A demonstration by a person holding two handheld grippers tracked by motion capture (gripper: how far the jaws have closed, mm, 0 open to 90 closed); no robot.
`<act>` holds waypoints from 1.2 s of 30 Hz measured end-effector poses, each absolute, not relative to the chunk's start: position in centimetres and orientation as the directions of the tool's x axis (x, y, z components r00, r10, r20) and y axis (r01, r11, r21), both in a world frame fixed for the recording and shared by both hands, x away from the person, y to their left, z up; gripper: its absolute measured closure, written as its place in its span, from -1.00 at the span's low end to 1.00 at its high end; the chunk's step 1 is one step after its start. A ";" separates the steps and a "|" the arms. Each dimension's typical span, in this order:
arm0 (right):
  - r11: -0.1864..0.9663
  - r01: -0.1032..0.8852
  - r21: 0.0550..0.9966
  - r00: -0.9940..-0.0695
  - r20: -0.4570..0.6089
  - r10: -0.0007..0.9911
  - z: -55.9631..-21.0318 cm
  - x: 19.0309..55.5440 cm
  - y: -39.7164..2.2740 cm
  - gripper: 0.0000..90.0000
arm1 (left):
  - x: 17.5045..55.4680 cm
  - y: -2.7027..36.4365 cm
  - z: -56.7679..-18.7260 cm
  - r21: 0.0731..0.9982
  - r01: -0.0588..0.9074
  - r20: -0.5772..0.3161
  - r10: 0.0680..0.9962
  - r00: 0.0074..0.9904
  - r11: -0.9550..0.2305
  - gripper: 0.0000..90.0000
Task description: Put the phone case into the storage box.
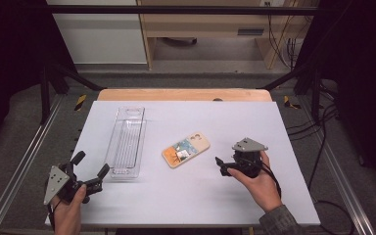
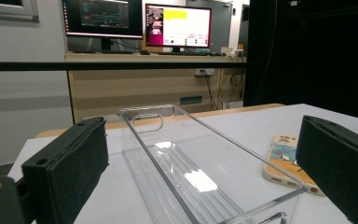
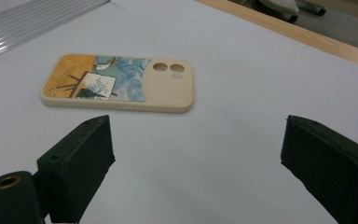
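phone case [image 1: 186, 149] lies flat on white table [image 1: 215, 196], centre of high view, picture side up, camera cutout toward upper right. right gripper [image 1: 219, 163] just right of it, jaws spread wide, nothing between them; case apart from them, upper left of right gripper view [image 3: 116, 84]. left gripper [image 1: 90, 166] at lower left, jaws released, empty, near end of clear tray [image 1: 126, 142]. tray left of case, well apart.

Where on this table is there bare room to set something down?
Bare patches: the far right corner beyond the phone case, and the near edge between both hand-held grippers. It is tighter between the clear tray and the phone case.
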State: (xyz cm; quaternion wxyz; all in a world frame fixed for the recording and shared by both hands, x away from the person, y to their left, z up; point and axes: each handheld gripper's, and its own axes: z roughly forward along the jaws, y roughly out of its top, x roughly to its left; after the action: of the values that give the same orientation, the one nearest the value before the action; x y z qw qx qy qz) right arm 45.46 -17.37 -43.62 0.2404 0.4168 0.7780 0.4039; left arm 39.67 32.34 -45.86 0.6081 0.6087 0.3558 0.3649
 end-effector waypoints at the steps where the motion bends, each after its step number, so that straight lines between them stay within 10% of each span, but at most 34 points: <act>1: 0.345 0.463 0.816 -0.544 -0.045 0.838 -43.2 46.0 -17.0 -0.80 | 39.6 32.3 -45.8 1.000 -0.011 0.014 0.876 0.482 -0.009 -0.95; 36: 0.436 0.584 0.684 -0.567 -0.041 0.823 -42.5 56.1 -8.8 -0.65 | 39.6 32.7 -45.7 1.000 -0.014 0.008 0.880 0.475 -0.001 -0.95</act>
State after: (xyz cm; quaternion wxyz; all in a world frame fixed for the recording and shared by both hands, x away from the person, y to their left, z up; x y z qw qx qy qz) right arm 56.13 -8.81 -42.46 0.1884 0.4257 0.8263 0.3171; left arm 39.61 32.74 -45.69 0.6095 0.6051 0.3575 0.3668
